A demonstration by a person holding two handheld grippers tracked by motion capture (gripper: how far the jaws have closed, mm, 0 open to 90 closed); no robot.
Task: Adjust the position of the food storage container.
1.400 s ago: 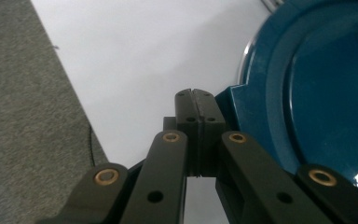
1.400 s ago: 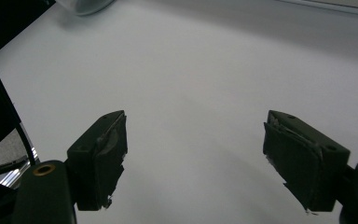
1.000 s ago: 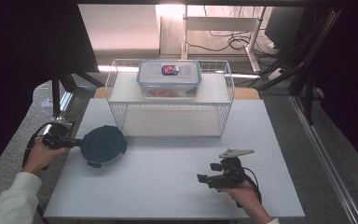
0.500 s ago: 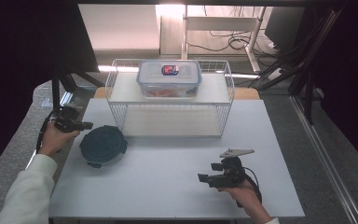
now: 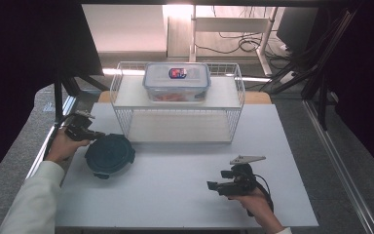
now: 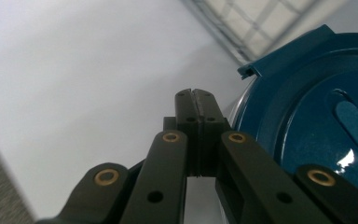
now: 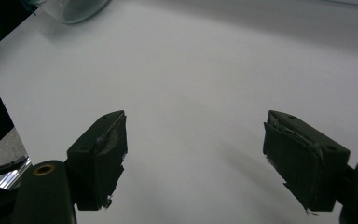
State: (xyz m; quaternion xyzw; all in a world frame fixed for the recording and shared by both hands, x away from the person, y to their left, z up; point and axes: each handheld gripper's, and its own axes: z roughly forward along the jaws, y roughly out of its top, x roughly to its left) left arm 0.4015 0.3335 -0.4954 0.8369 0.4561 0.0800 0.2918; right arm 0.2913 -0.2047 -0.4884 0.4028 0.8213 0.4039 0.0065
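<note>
High view: the round blue lid [image 5: 109, 155] is seen just in front of the wire rack [image 5: 177, 117], the left gripper [image 5: 96, 136] touching its edge. Pressed-together, empty jaws are revealed by the left gripper view; wide-apart jaws of the right gripper [image 7: 193, 158] by its own.

On the white surface [image 5: 185, 195], a round dark teal lid [image 5: 109, 155] lies at about nine o'clock. The left tongs [image 5: 97, 136] sit just beside its ten o'clock edge. The right tongs [image 5: 213, 185] hover at five o'clock. A wire basket [image 5: 233, 105] at twelve carries a clear lidded box [image 5: 176, 81].
</note>
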